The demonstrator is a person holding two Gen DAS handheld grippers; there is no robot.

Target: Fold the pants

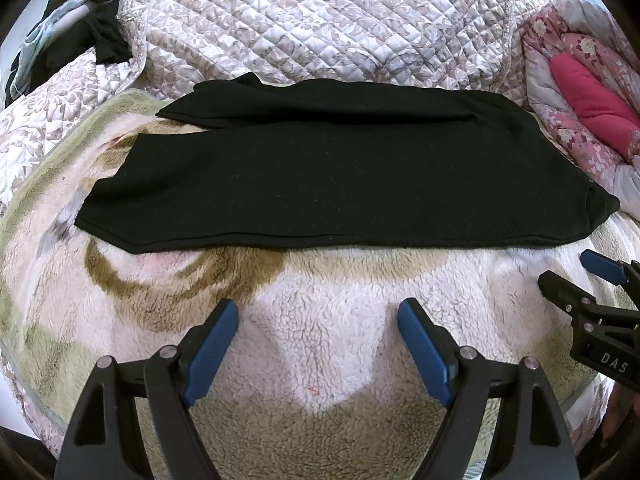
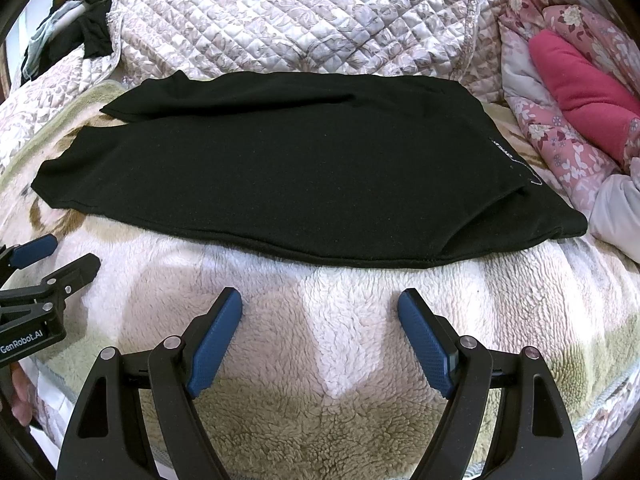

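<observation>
On the fleece blanket point(image 1: 320, 320), the black pants point(image 1: 320, 168) lie flat and sideways, legs stacked, waistband toward the right by the pink floral quilt point(image 2: 560, 140). I've got the left gripper point(image 1: 318, 344) and right gripper point(image 2: 320, 336) just short of the near hem, both spread wide, holding nothing. Fabric looks like soft light knit; I expect it to sag and cling to the fleece. I'd pinch both layers at the leg cuffs point(image 1: 104, 208) and the waistband corner point(image 2: 560, 224).

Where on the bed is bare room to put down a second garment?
Free: fleece blanket between the pants and both grippers. Crowded: quilt bunched behind the pants, pink bedding at right, clothes far left.
</observation>
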